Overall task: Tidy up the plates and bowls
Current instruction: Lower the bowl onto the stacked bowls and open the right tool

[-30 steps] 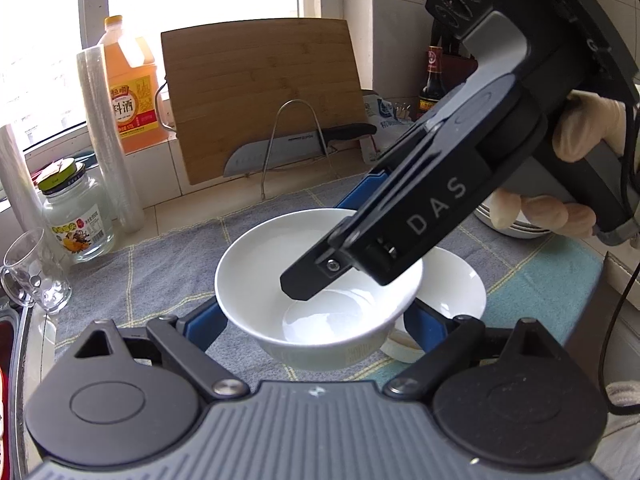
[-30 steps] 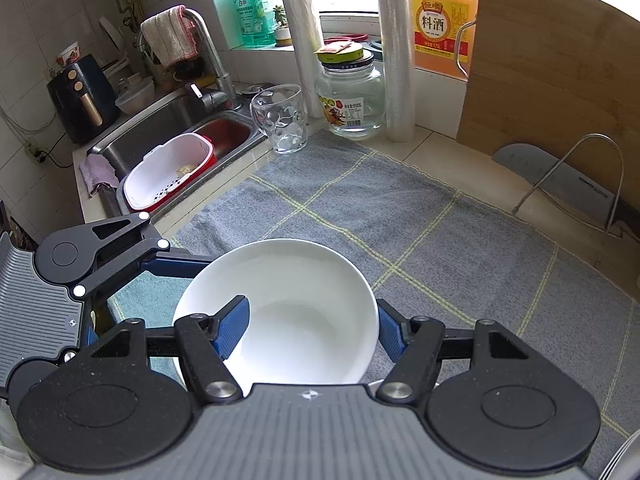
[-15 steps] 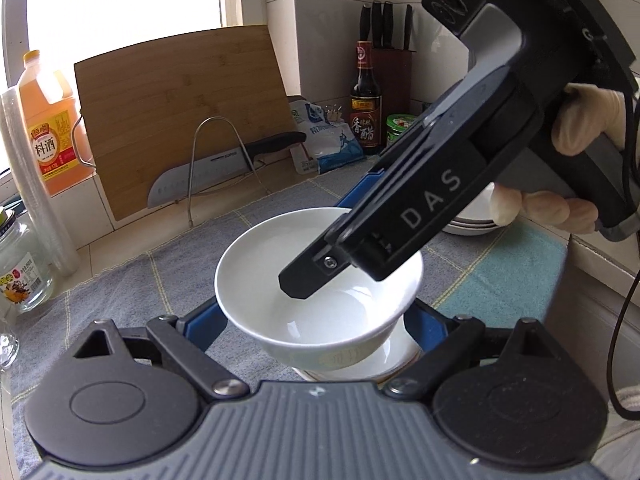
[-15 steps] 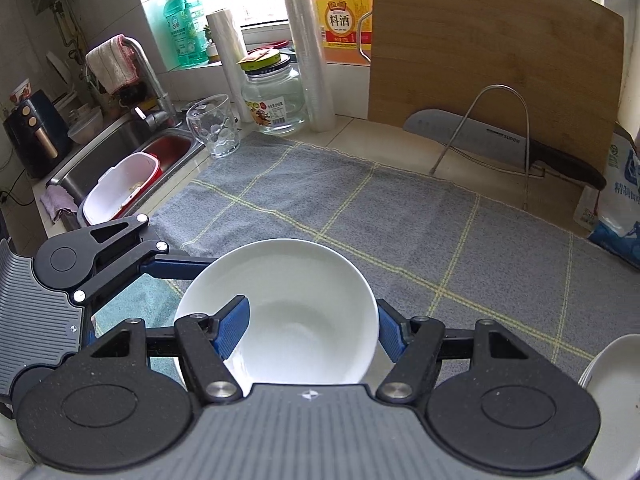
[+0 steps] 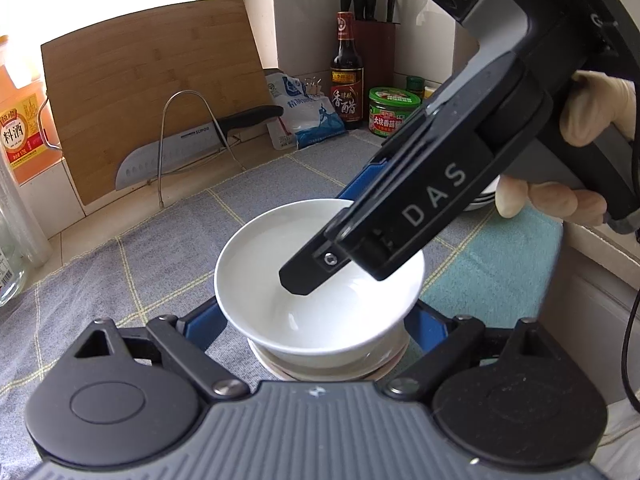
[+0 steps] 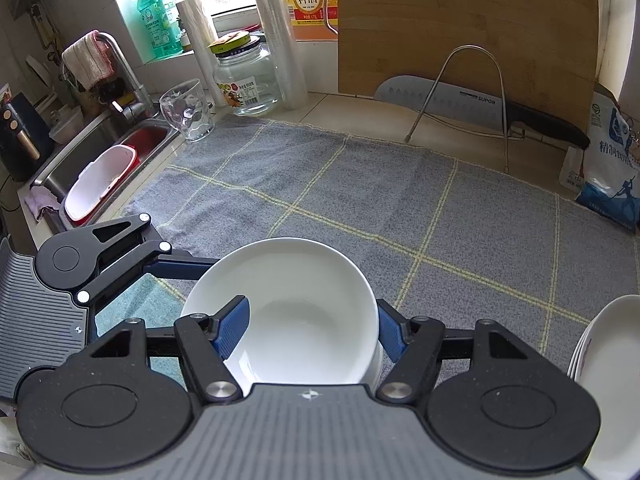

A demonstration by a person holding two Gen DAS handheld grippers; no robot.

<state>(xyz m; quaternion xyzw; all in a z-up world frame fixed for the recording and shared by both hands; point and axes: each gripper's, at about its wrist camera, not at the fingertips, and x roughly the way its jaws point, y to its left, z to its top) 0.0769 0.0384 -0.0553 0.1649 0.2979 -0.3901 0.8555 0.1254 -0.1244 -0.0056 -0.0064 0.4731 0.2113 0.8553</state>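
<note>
Blue-padded fingers of the right tool were clamped on a white bowl, one pad inside the rim and the other against the outer wall; the left tool had its blue pads on either side of the same bowl below the rim, spread wide, and I could not tell whether they pressed on it or only stood beside it; the right tool's black body, marked DAS, reached down into the bowl from the upper right, held by a gloved hand; under the bowl in the left wrist view lay the rim of another white dish, the bowl sitting in or just over it; all of this was above a grey checked cloth spread on the worktop, with a teal cloth beside it; a stack of white plates stood near the right edge of the right wrist view; farther back a bamboo cutting board leaned against the wall, a knife lying in front of it on a wire stand; a glass jar and a tumbler stood near the sink.
</note>
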